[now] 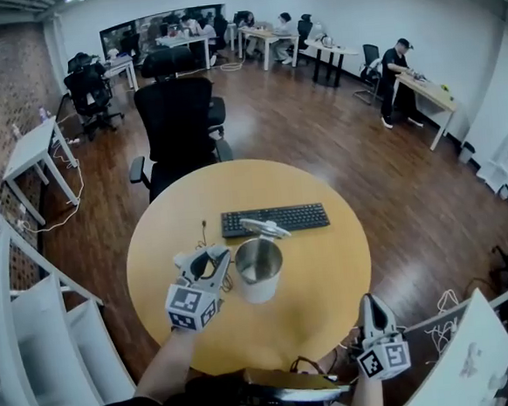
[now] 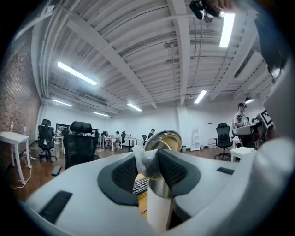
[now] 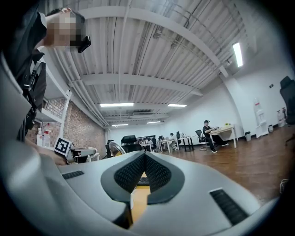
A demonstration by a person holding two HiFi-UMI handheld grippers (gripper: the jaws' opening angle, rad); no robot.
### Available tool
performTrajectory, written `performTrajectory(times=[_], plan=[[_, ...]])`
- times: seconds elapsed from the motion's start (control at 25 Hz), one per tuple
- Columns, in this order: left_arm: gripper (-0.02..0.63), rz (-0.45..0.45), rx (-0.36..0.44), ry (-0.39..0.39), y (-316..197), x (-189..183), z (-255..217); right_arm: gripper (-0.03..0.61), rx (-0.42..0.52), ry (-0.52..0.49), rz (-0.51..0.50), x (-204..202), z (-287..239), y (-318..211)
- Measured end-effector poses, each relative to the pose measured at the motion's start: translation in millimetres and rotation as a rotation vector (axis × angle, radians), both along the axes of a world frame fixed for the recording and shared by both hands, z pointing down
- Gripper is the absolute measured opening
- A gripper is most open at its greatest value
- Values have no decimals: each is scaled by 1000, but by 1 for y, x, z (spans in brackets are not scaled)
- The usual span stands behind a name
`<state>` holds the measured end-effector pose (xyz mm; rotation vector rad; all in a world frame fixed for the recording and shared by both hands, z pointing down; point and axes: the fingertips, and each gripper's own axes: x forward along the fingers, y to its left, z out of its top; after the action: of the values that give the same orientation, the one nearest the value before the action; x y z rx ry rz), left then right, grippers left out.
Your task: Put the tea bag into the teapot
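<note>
Nearest, low by the right edge of the round wooden tabletop (image 1: 330, 275): right tool (image 1: 374, 309), ribbed pads pressed together on nothing, idle.

Further out, left of centre: left tool (image 1: 213, 262), clamped on the tea bag (image 2: 145, 165), a pale crumpled pouch pinched between the dark pads. Held up off the tabletop, just beside the steel teapot (image 1: 259, 285) and not yet over its mouth. Lid (image 1: 265, 228) tipped open at the far rim. Beyond that, a black keyboard (image 1: 275, 219) lying flat, then a black office chair (image 1: 177, 116) standing off the tabletop.

Judged as the carry-over step, with the drop itself left to do. Could snag the bag on the rim, or shove the light pot aside, if swung in too low from the side. Could land the bag on the tabletop if let go before clearing the rim. Could also clip the raised lid and knock it shut. Might tear the thin paper under too hard a squeeze.

String or tag on the bag: impossible to make out. Pale strip below the pads in the left gripper view: tag or pot wall, unclear. Inside of the pot mostly unseen. Bag itself too small to pick out from the head view.
</note>
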<state>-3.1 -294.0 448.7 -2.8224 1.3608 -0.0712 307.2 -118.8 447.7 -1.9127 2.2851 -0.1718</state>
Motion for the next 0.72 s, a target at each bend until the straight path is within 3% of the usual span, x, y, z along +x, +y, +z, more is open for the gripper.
performTrajectory(times=[0.32,0.64,0.72], plan=[[124,130,-47,-21,-16,60,16,2,15,-9,114,24,0,23],[124,179,-125,-53,-27,82,38,2,28,-23,161,33,2,32],[155,191,-145,-54,-28,84,43,1,26,-31,162,33,4,32]])
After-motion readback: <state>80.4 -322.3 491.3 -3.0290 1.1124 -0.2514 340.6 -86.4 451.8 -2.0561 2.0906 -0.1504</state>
